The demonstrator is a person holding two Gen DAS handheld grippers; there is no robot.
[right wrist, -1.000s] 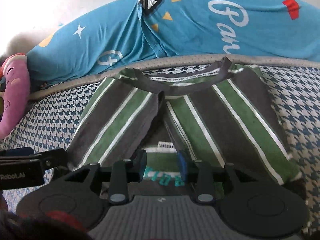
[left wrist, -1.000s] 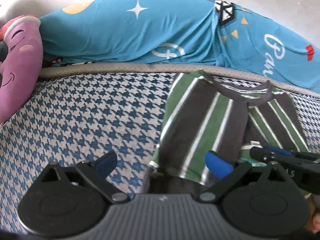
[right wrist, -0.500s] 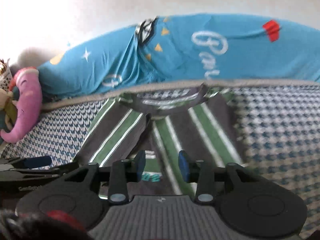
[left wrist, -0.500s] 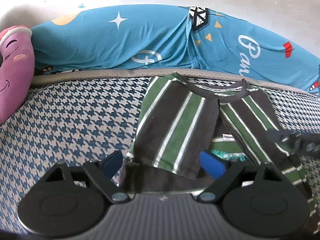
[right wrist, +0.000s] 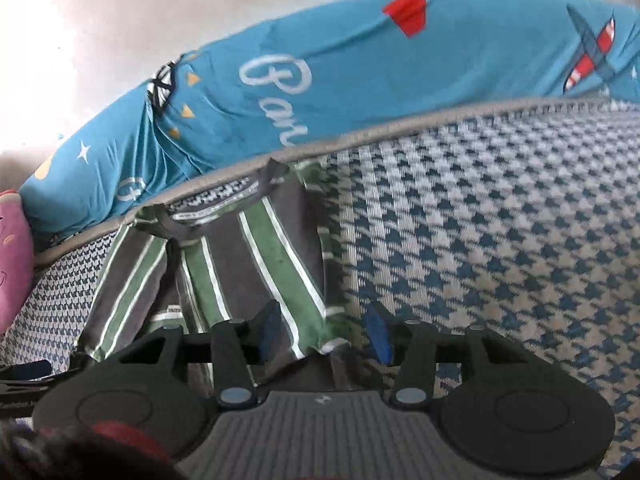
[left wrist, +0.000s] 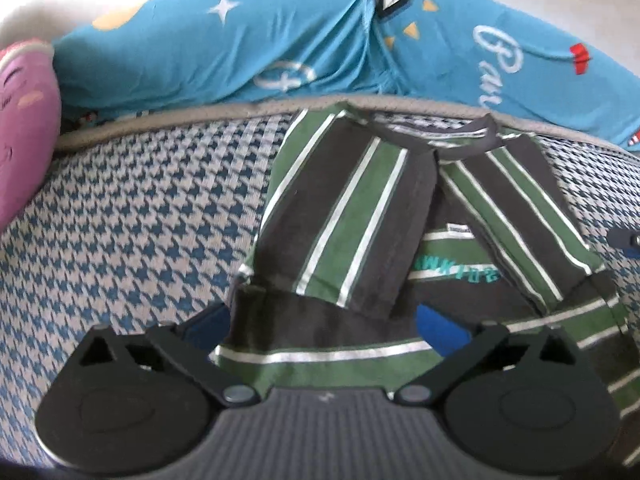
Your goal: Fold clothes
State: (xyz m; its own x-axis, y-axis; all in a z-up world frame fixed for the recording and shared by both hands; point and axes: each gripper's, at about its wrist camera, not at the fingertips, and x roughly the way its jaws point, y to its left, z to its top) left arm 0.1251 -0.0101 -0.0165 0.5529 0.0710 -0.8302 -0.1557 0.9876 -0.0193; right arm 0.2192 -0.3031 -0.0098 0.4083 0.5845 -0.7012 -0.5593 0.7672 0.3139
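A green and dark grey striped T-shirt (left wrist: 352, 216) lies flat on the houndstooth bed cover, with both sides folded in over its middle and its collar toward the back. My left gripper (left wrist: 324, 328) is open wide at the near end, and the shirt's bottom hem lies between its blue pads (left wrist: 440, 328). In the right wrist view the T-shirt (right wrist: 256, 256) sits left of centre. My right gripper (right wrist: 323, 332) is open at the shirt's near right corner, with that corner between its pads (right wrist: 378, 334). Neither gripper clamps the cloth.
A blue printed quilt (left wrist: 280, 52) runs along the back against a pale wall. A pink plush toy (left wrist: 20, 128) lies at the left. The houndstooth cover (right wrist: 500, 240) stretches bare to the right of the shirt. The other gripper's tip (left wrist: 624, 238) shows at the right edge.
My left gripper has shifted right onto the shirt's bottom hem. My right gripper has swung right to the shirt's right corner, and its fingers have spread wider.
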